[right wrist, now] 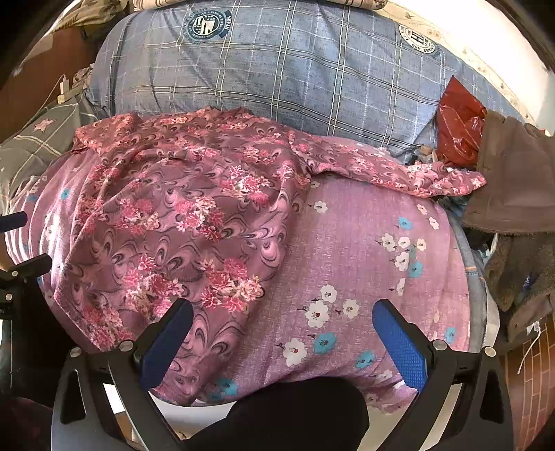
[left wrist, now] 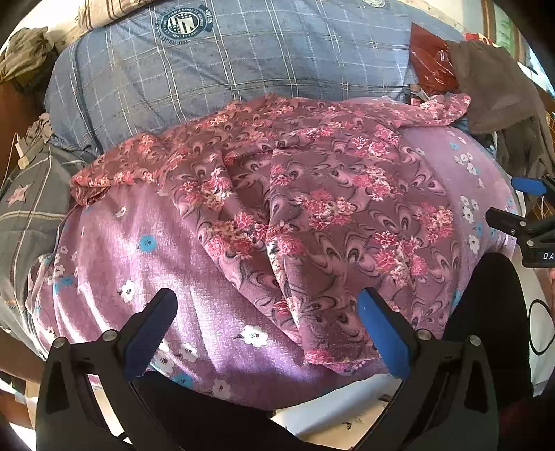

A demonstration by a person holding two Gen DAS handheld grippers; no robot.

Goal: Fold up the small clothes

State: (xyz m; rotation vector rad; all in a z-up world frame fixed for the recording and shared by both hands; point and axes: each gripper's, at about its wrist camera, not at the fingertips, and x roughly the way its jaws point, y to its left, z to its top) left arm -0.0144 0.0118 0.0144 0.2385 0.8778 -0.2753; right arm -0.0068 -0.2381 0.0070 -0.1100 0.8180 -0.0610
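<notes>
Left wrist view: floral garment (left wrist: 295, 208) lies crumpled, long axis left-right, both grippers' jaws wide.

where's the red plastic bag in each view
Left wrist: red bag at upper right, beside the brown garment.
Right wrist: red bag at right edge, mid-height, again left of the brown garment.
Shared landmark: the blue plaid pillow's round crest, upper left in both.
</notes>
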